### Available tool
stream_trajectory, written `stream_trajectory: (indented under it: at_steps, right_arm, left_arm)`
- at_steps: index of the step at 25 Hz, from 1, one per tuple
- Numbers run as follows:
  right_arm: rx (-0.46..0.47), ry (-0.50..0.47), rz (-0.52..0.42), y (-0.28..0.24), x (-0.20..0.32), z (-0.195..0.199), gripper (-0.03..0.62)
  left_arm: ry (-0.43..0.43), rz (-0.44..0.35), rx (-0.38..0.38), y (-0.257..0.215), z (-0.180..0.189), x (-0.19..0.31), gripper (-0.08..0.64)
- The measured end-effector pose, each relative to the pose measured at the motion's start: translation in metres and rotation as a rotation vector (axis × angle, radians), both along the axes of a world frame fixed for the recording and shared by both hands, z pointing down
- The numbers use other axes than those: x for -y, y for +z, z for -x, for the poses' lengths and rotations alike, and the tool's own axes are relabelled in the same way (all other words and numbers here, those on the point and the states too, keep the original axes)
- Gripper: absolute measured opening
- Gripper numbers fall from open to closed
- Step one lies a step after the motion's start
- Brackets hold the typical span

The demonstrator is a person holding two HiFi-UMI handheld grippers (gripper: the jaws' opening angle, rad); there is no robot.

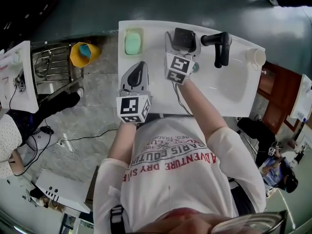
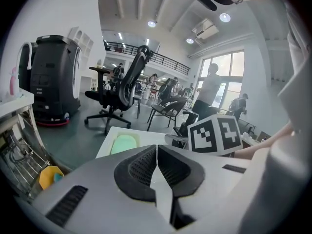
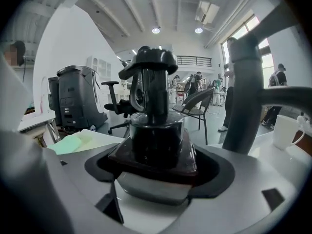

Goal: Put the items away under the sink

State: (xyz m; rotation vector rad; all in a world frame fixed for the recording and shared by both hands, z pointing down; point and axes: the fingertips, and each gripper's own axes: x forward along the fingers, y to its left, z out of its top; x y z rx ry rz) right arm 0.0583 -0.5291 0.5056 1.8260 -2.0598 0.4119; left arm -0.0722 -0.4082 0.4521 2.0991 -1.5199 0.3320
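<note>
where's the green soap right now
In the head view the green soap lies in its dish at the left end of the white counter, left of the dark pump bottle and just beyond the left tool.

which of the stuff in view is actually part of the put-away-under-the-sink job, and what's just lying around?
Likely job items:
dark pump bottle, between the open right gripper jaws
green soap
white cup

Just there:
black faucet, fixed
yellow bucket
wire rack
office chair
</note>
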Motion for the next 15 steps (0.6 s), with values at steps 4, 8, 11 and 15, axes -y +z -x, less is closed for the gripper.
stream_trajectory:
  at_steps: [4,8,11,15]
  right_arm:
    - [-0.008,0.014,0.011,0.007,0.005,0.0,0.4]
    - [-0.111,0.059,-0.009,0.014,0.007,-0.004,0.4]
    - [-0.139,0.071,0.011,0.015,0.006,-0.004,0.4]
    - [-0.091,0.011,0.055,0.015,0.006,-0.001,0.397]
  left_arm:
    - [-0.022,0.01,-0.017,0.002,0.004,0.003,0.027]
    - [-0.022,0.03,-0.031,0.008,0.005,0.001,0.026]
    - [-0.011,0.04,-0.038,0.01,0.005,0.0,0.028]
    - [0.002,0.037,-0.035,0.01,0.007,-0.001,0.028]
